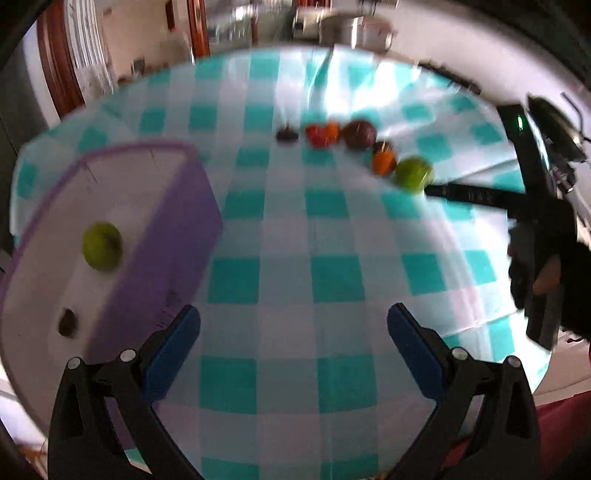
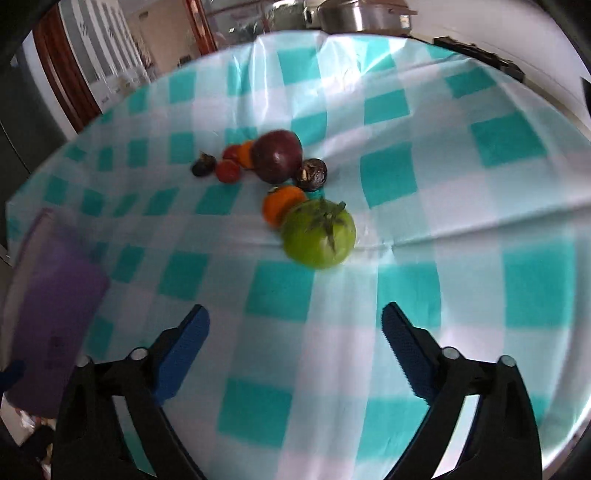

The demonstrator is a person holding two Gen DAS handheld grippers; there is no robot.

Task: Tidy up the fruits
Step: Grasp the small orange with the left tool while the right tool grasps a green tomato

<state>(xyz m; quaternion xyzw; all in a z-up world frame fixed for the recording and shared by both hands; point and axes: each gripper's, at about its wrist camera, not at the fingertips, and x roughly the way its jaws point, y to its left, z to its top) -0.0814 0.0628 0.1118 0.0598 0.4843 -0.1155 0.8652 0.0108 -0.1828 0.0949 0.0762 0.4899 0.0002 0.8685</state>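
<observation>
table: round-ish top under a teal-and-white checked cloth (image 2: 399, 291), creased and a bit shiny where light hits it

left gripper (image 1: 293, 347): jaws wide apart, blue pads showing, nothing between them, just bare cloth underneath

right gripper (image 2: 295, 349): also spread wide and empty, hanging over the cloth short of the fruit pile; its black finger pokes into the left wrist view right by the green fruit

purple box (image 1: 173, 251): lilac container with a white inside, sitting to the left on the cloth, close beside the left gripper's left pad

already in the box: 1 green round fruit (image 1: 102, 245) plus 1 small dark thing (image 1: 67, 322), too blurry to say what it is

loose pile: mid-table, well apart from the box

green tomato (image 2: 319, 236): biggest and nearest of the pile, leafy star-shaped top facing up

orange fruit (image 2: 280, 206): touching the green tomato from behind

dark purple fruit (image 2: 277, 157): large, round, at the middle of the pile

brown one (image 2: 312, 173): small, wrinkly, just right of the purple fruit

small red and orange bits (image 2: 232, 162): bunched left of the purple fruit

dark little fruit (image 2: 203, 166): far left end of the row

background: metal pot (image 2: 354, 16) behind the table
</observation>
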